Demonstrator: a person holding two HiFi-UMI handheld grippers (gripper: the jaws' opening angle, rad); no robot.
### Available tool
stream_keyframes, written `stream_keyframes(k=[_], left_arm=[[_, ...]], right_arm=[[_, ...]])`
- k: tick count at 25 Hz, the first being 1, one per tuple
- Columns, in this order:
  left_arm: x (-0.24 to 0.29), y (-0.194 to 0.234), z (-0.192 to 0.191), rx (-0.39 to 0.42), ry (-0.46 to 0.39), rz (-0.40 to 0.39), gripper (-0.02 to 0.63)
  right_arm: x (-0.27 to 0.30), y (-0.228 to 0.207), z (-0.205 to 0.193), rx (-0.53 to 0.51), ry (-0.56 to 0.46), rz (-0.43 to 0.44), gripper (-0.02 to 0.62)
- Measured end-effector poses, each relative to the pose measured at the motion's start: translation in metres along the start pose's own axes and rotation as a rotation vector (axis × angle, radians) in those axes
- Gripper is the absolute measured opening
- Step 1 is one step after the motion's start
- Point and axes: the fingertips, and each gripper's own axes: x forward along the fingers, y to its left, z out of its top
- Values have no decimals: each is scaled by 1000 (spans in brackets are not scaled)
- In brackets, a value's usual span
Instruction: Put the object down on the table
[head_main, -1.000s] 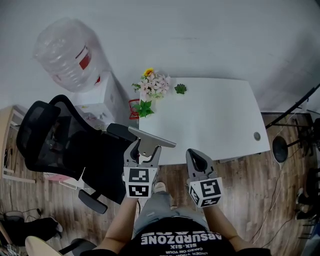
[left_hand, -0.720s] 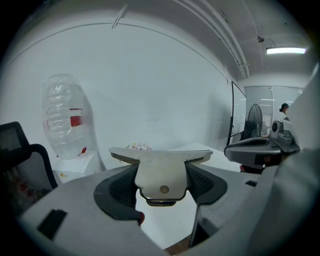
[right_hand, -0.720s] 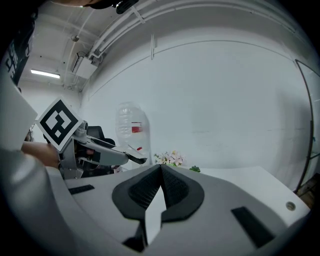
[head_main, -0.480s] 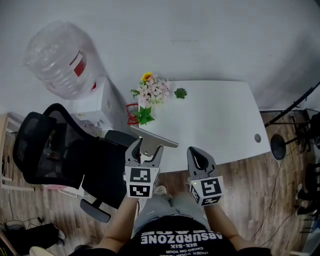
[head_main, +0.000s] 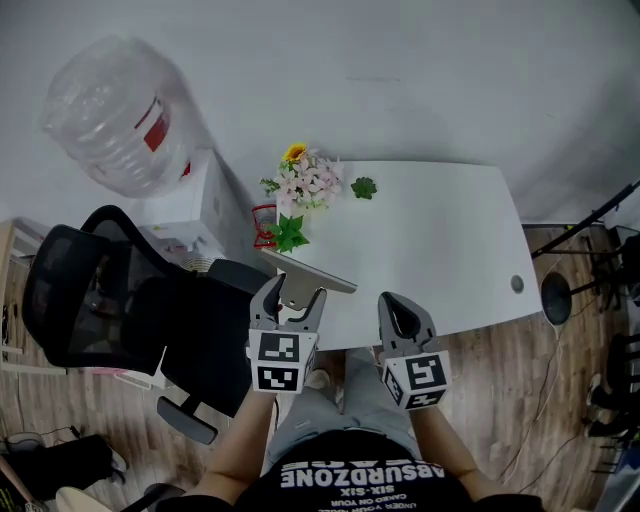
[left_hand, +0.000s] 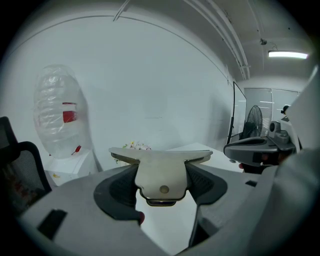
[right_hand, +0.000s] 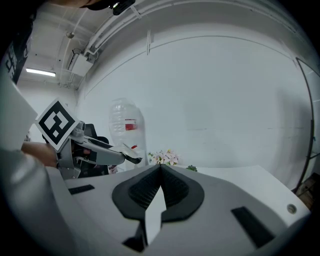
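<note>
The left hand-held gripper (head_main: 288, 304) pinches a flat, pale metal plate (left_hand: 161, 171): a broad straight bar on top, and below it a narrower rounded tab with a small round spot. It is held over the white worktop's (head_main: 440, 240) near edge. The right hand-held gripper (right_hand: 160, 186) is pressed together, empty.

The left hand-held gripper (head_main: 292, 296) hangs at the bench's (head_main: 440, 250) near left corner, jaws clamped on a flat grey plate (head_main: 308, 272). Whether the plate touches the bench cannot be told. The right hand-held gripper (head_main: 396, 312) hovers at the bench's near edge, jaws together. On the bench's far left corner stand flowers (head_main: 305, 182) and a small green sprig (head_main: 363, 187). Off the bench's left side are a black chair (head_main: 110, 300) and a water bottle (head_main: 105, 115). A grommet (head_main: 516, 284) sits near the bench's near right corner.
</note>
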Motion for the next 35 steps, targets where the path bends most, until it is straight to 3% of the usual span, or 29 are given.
stream_keyframes(k=[19,35], left_arm=[[41,-12,12,-19,36,73,291],[50,-19,-7,-2,102,62,291]], right_arm=[[33,-55,20,-12,-14,85,-2],[34,-56,10,11,4,105,-2]])
